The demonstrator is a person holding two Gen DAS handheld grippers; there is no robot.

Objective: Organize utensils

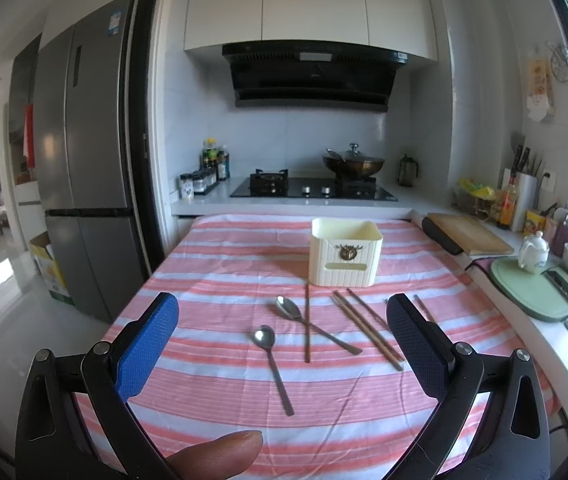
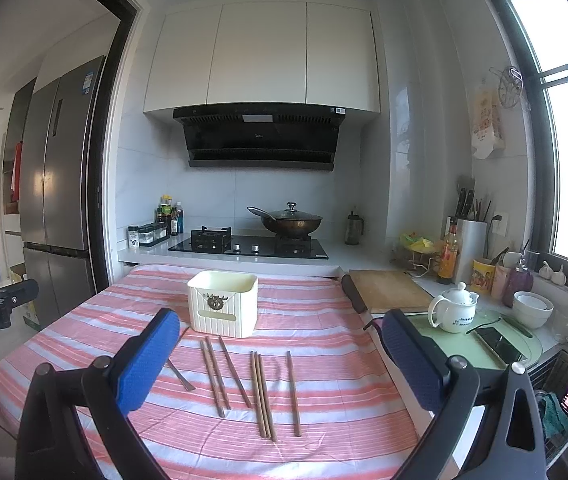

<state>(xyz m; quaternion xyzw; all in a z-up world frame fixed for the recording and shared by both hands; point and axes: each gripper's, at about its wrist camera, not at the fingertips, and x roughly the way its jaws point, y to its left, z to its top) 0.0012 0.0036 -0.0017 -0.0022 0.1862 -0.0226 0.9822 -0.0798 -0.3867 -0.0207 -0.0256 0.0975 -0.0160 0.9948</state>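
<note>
Steel spoons point(image 1: 271, 364), two, and six wooden chopsticks point(image 2: 261, 394) lie on my striped bench point(image 2: 324, 432) before one cream holder point(image 2: 223, 304). Both left gripper point(image 1: 281, 344) and right gripper point(image 2: 279, 364) hover spread wide, empty, utensils ahead between their fingers.

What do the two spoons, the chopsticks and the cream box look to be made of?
Spoons: likely polished steel; the bowls glint.
Chopsticks: probably wood or bamboo; matte brown, no shine.
Cream box: seemingly moulded plastic; ribbed, smooth walls, with a brass-looking emblem.
</note>
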